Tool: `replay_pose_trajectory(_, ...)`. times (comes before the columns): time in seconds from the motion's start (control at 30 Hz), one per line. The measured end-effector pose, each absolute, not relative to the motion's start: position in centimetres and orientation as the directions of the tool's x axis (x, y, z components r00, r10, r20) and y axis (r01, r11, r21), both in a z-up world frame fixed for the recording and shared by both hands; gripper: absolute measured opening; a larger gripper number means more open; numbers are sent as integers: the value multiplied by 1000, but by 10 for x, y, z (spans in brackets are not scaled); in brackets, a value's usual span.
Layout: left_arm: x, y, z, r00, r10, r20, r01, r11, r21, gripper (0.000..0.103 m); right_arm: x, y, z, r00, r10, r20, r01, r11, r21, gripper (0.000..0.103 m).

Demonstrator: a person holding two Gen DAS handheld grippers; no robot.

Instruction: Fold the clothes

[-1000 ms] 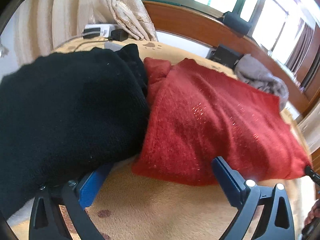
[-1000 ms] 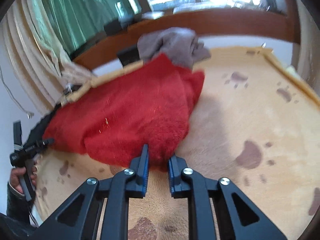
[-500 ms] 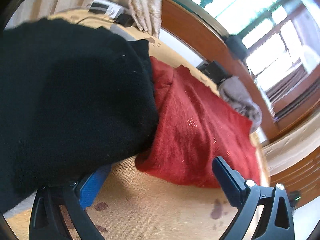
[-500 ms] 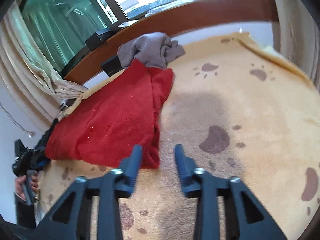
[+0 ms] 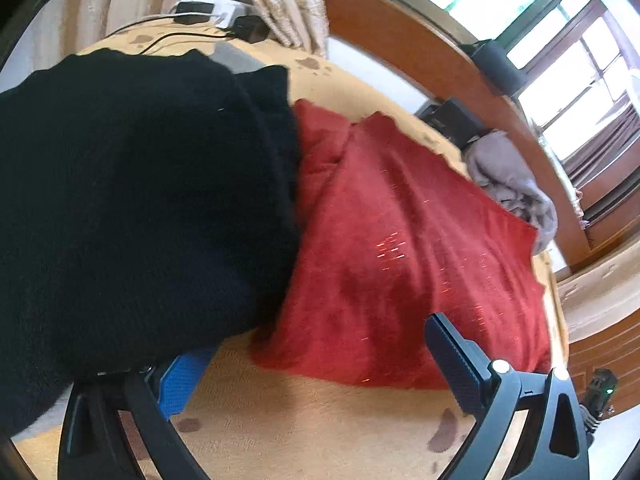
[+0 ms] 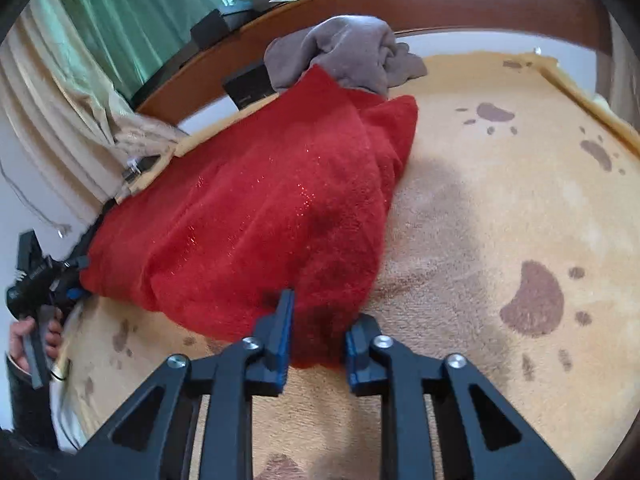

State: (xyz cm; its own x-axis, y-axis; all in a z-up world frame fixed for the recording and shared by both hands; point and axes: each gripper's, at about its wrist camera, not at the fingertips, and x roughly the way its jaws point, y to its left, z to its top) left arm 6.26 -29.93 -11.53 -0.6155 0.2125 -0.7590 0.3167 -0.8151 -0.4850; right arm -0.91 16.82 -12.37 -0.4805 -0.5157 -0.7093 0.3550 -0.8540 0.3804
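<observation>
Right tool [image 6: 316,336] part-open astride fuzzy red knit sweater's [image 6: 260,216] near corner; left tool [image 5: 316,364] wide open, unladen.

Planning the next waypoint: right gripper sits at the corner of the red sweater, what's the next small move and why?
Probably close the right gripper. Its jaws stand open on either side of the near corner of the fuzzy red sweater, so the cloth is already between the fingers but not yet pinched. The left gripper is wide open, its left finger under the black knit garment, so it holds no red cloth.
</observation>
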Motion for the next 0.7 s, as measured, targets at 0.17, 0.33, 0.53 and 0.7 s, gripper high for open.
replay_pose_trajectory(0.17, 53, -302, -127, -607, 249, -754, 337, -779, -528, 22, -5, 178, -119, -501, -530, -684, 340, -847, 408, 18)
replay_pose_trajectory(0.33, 60, -307, -130, -643, 294, -707, 297, -755, -585, 15, -7, 180, -117, -506, -526, -684, 342, -850, 401, 17)
replay_pose_trajectory(0.53, 102, -303, -93, -696, 328, -639, 213, -755, -620, 13, 9, 196, -77, -562, -543, -624, 362, -840, 404, 13)
replay_pose_trajectory(0.7, 141, -287, -76, -675, 363, -642, 151, -784, -602, 13, 36, 217, -57, -599, -486, -637, 337, -874, 349, 7)
